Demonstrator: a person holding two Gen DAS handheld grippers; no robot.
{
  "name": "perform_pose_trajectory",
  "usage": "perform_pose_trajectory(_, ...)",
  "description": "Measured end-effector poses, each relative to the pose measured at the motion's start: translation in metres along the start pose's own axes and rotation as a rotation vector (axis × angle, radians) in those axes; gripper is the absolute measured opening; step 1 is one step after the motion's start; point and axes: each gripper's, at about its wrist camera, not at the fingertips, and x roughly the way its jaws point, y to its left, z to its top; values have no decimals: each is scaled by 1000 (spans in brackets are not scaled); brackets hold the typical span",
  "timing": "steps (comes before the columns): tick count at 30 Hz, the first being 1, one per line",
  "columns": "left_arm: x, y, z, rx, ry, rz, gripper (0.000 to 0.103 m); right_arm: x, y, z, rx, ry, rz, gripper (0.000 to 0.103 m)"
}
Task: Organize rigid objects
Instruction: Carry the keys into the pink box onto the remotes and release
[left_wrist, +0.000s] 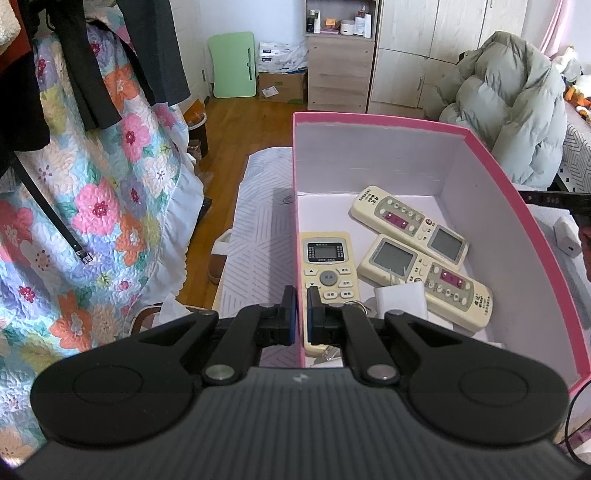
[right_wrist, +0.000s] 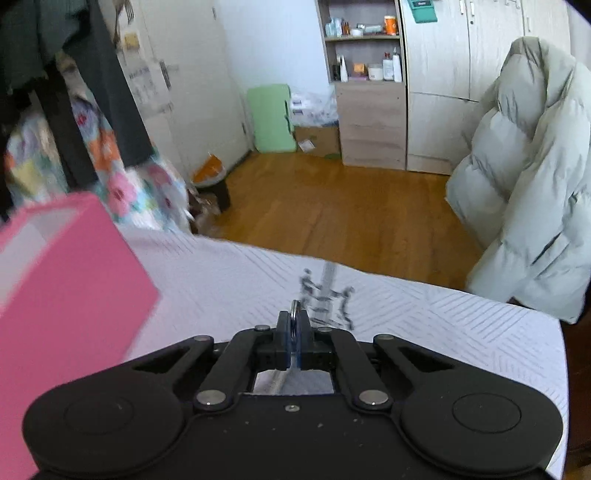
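A pink box (left_wrist: 376, 120) with white inside walls stands on the bed. In it lie three cream remotes (left_wrist: 328, 266) (left_wrist: 406, 221) (left_wrist: 424, 284), a white adapter (left_wrist: 400, 301) and a small metal ring (left_wrist: 356, 304). My left gripper (left_wrist: 301, 295) is shut on the box's left wall, one finger on each side of it. In the right wrist view my right gripper (right_wrist: 294, 317) is shut on a thin metal key ring (right_wrist: 294, 306), just above the patterned white sheet (right_wrist: 424, 325). The pink box (right_wrist: 74, 277) stands to its left.
A puffy grey-green coat (right_wrist: 528, 184) is heaped at the right past the bed's edge. A floral quilt (left_wrist: 92, 203) and dark clothes hang at the left. Wooden floor (right_wrist: 332, 214) lies beyond. A white charger (left_wrist: 565, 236) sits right of the box.
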Motion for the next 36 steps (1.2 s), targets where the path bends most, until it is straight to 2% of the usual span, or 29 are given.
perform_pose_trajectory(6, 1, -2, 0, 13, 3, 6, 5, -35, 16, 2, 9, -81, 69, 4)
perform_pose_trajectory(12, 4, -2, -1, 7, 7, 9, 5, -83, 50, 14, -65, -190, 123, 4)
perform_pose_trajectory(15, 5, -2, -1, 5, 7, 10, 5, -107, 72, 22, -111, -208, 168, 4)
perform_pose_trajectory(17, 5, -2, -1, 0, 7, 10, 5, -117, 82, 31, -83, -164, 213, 4)
perform_pose_trajectory(20, 5, -4, -2, 1, 7, 17, 5, -133, 103, 37, -89, -156, 309, 4)
perform_pose_trajectory(25, 6, -11, 1, 44, 14, 40, 5, -136, 139, 44, -113, -89, 414, 4)
perform_pose_trajectory(29, 5, -11, 1, 63, 16, 44, 5, -116, 169, 40, -169, -33, 428, 5)
perform_pose_trajectory(33, 5, -11, 2, 55, 17, 42, 5, -85, 182, 38, -171, 69, 521, 5)
perform_pose_trajectory(36, 5, -10, 3, 51, 17, 37, 5, -59, 189, 34, -181, 125, 512, 5)
